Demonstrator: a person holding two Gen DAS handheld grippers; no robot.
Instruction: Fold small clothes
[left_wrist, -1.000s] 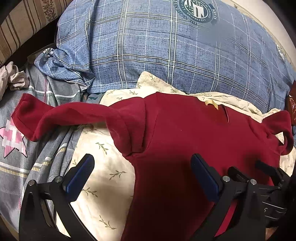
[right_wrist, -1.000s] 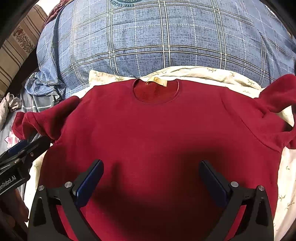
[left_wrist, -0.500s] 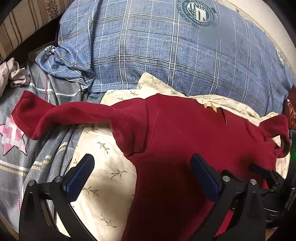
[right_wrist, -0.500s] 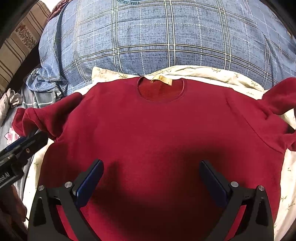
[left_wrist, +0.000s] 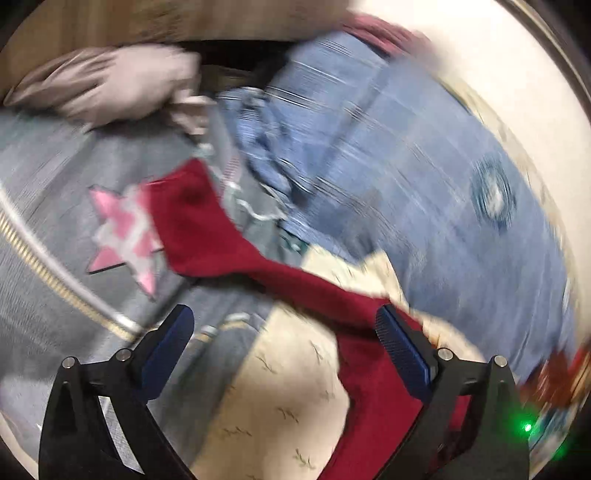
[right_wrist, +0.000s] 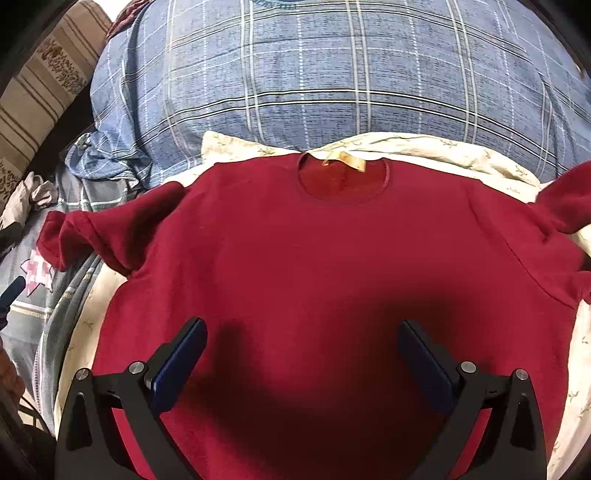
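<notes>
Now | left gripper fingers spread wide, empty | right gripper fingers wide apart, empty, above red sweater

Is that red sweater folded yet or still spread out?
Spread out. The red sweater lies flat, neckline up, both sleeves out to the sides; no fold made.

Sweater dark red, tan neck label. Pillow blue, white-and-dark plaid. Sheet under sweater cream, small green sprigs. Bedspread grey, pink-and-white star. Gripper pads navy, frames black.
</notes>
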